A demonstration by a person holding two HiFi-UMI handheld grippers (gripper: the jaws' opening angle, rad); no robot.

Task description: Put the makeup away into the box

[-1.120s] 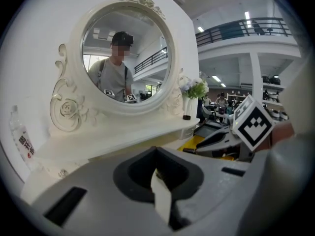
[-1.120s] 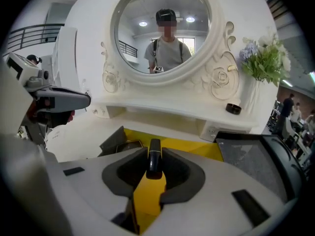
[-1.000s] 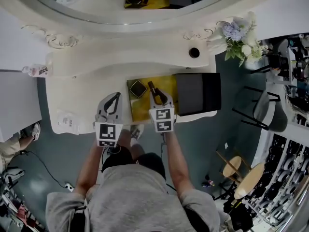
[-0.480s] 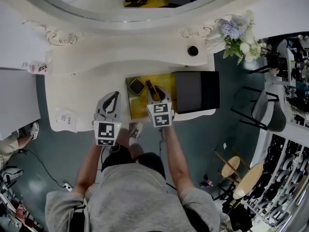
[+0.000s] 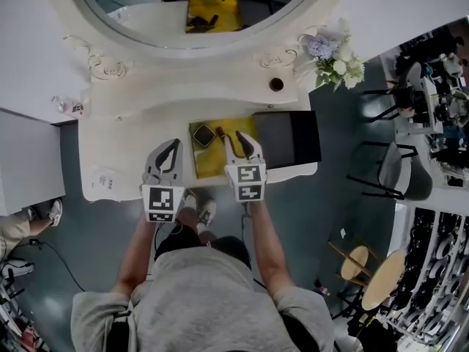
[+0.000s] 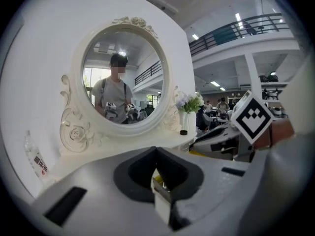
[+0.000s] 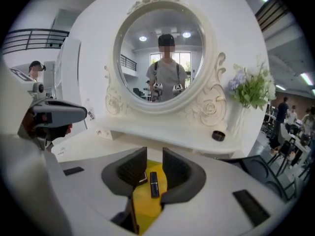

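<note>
A yellow mat (image 5: 209, 160) lies on the white vanity table (image 5: 124, 138). On it rest a dark square compact (image 5: 204, 135) and a dark lipstick tube (image 5: 220, 133) (image 7: 154, 184). A black open box (image 5: 286, 139) stands just right of the mat. My right gripper (image 5: 242, 138) (image 7: 151, 168) hovers above the mat. Its jaws are opening, and the lipstick shows through the gap, lying on the mat below and clear of the pads. My left gripper (image 5: 174, 145) (image 6: 160, 183) hangs over the table's front left of the mat, fingers together and holding nothing.
A round mirror (image 5: 198, 6) backs the table. A vase of flowers (image 5: 330, 53) and a small black jar (image 5: 276, 84) stand at the back right. A plastic bottle (image 5: 69, 107) and a small packet (image 5: 105, 180) lie at the left. Chairs stand to the right.
Both grippers have lifted off the table. The right gripper's tips no longer sit around the lipstick, which stays on the mat.
</note>
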